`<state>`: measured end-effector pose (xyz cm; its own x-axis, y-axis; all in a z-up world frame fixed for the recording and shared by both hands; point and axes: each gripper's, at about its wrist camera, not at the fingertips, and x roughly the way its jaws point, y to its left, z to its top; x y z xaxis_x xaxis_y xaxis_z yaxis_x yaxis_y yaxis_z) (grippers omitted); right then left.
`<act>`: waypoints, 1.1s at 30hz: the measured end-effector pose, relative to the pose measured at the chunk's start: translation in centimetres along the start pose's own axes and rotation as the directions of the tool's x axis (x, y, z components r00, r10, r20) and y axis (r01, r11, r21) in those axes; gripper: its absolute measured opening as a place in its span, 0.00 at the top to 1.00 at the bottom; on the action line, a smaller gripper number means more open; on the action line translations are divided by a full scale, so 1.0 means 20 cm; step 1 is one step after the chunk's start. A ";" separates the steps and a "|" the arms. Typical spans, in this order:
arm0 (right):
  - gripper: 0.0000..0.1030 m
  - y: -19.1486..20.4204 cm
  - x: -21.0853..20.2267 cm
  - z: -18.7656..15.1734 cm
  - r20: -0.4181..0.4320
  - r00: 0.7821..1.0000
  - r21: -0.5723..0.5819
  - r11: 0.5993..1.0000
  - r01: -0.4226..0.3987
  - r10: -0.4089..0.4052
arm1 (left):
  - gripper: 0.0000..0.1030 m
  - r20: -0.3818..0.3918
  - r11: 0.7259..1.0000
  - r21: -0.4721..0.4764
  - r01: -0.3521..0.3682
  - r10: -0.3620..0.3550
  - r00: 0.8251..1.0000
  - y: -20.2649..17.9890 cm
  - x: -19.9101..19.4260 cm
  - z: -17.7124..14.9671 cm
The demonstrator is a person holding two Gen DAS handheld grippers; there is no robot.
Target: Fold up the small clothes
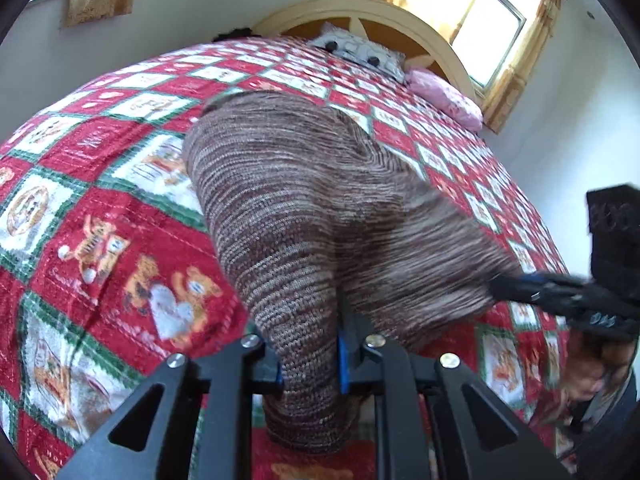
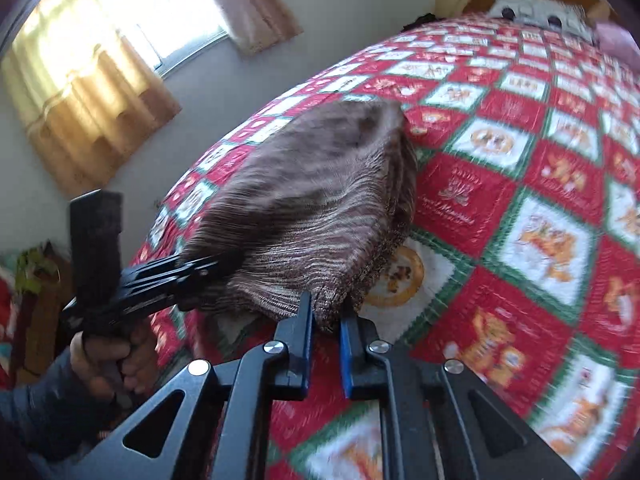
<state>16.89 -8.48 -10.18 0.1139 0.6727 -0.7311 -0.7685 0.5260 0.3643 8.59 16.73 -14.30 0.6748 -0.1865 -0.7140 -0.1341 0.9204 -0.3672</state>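
A brown and white striped knit garment [image 1: 304, 208] lies stretched over the red patchwork bedspread [image 1: 92, 184]. My left gripper [image 1: 310, 360] is shut on its near corner, with cloth bunched between the blue pads. My right gripper [image 2: 326, 320] is shut on the other near corner of the garment [image 2: 312, 200]. The right gripper also shows in the left wrist view [image 1: 500, 284] at the garment's right edge. The left gripper also shows in the right wrist view [image 2: 188, 268] at the garment's left edge. The near edge is lifted off the bed between both grippers.
A grey and white pillow [image 1: 360, 54] and a pink pillow [image 1: 448, 98] lie at the head of the bed by a cream headboard [image 1: 360, 10]. Curtained windows [image 1: 492, 28] are on the walls. The person's hand [image 2: 108, 356] holds the left gripper's handle.
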 end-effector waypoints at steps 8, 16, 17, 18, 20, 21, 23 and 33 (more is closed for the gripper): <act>0.71 -0.16 0.11 -0.13 -0.038 0.997 0.102 0.992 0.073 -0.069 | 0.55 0.024 0.994 0.078 -0.073 0.072 0.997 -0.05 -0.05 -0.06; 0.46 0.07 -0.06 0.05 0.210 0.976 -0.012 0.998 0.067 -0.063 | 0.18 0.229 0.947 0.110 -0.301 0.270 0.935 -0.05 -0.13 0.10; 0.46 0.12 0.00 0.09 0.194 0.981 -0.063 0.998 0.026 -0.013 | 0.18 0.212 0.923 0.102 -0.372 0.345 0.914 -0.02 -0.08 0.12; 0.46 0.14 0.05 0.11 0.175 0.985 -0.086 0.996 0.025 -0.009 | 0.16 0.181 0.901 0.103 -0.421 0.399 0.899 0.01 -0.02 0.13; 0.46 0.12 0.22 0.14 0.105 0.988 -0.071 0.990 0.125 -0.117 | 0.09 0.135 0.902 0.080 -0.425 0.413 0.901 0.07 0.06 0.13; 0.47 0.07 0.31 0.15 0.046 0.985 -0.038 0.985 0.166 -0.164 | 0.04 0.147 0.906 0.056 -0.419 0.407 0.901 0.10 0.05 0.13; 0.47 -0.01 0.36 0.12 0.049 0.989 0.005 0.991 0.136 -0.137 | 0.04 0.148 0.921 0.041 -0.388 0.378 0.914 0.13 0.05 0.12; 0.41 0.13 -0.01 -0.03 0.223 0.948 0.051 0.974 0.220 -0.226 | 0.05 0.216 0.926 0.050 -0.373 0.355 0.910 0.01 -0.19 0.04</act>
<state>14.45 -7.64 -9.46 0.4222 0.6351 -0.6468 -0.6915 0.6870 0.2232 6.63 17.94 -11.10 0.7232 0.2313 -0.6508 -0.3399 0.9394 -0.0438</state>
